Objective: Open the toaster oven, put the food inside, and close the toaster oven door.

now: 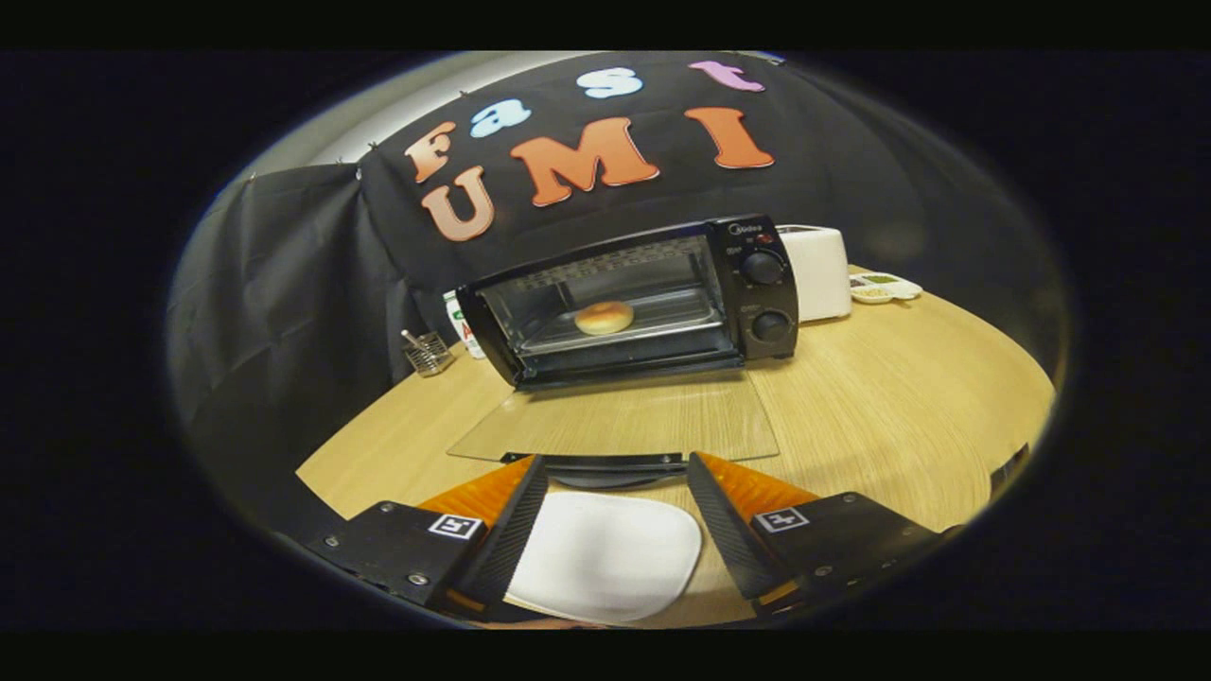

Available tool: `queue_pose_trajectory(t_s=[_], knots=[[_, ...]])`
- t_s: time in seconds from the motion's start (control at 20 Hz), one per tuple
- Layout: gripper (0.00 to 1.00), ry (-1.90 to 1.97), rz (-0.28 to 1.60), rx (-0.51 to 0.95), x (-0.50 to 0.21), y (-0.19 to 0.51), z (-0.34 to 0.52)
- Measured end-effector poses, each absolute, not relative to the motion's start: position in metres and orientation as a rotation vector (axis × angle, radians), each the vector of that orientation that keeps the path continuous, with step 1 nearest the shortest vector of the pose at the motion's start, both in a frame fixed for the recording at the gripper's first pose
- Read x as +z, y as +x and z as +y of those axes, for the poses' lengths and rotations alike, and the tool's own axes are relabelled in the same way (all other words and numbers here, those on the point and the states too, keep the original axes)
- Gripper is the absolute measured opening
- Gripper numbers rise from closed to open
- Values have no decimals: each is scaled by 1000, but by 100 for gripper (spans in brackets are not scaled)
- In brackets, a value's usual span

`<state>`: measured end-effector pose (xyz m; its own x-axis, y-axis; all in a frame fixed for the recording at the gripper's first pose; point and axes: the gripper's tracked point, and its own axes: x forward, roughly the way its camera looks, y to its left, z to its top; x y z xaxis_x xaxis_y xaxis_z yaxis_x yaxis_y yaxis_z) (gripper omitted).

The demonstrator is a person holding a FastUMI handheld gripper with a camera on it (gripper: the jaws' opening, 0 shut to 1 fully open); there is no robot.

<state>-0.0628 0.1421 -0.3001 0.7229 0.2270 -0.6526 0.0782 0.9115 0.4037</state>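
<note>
the black toaster oven (629, 298) sits on the light wooden desk (899, 407), its glass door (620, 426) folded down flat. a round golden bun (604, 317) rests on its rack. the gripper (615, 463) hangs spread apart, gripping nothing, over an empty white plate (605, 553).

Your hand-held gripper (615, 463) points forward and slightly downward, its two fingers (516, 530) spread wide apart with a clear gap between them. Nothing is gripped; both fingers hang free, level with each other, touching nothing.
</note>
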Motion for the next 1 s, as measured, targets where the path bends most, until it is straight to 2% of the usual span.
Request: queue_pose_trajectory(t_s=[0.6, 1.0], knots=[[89, 239, 899, 120, -326, -74, 177], [89, 182, 935, 61, -324, -71, 174]])
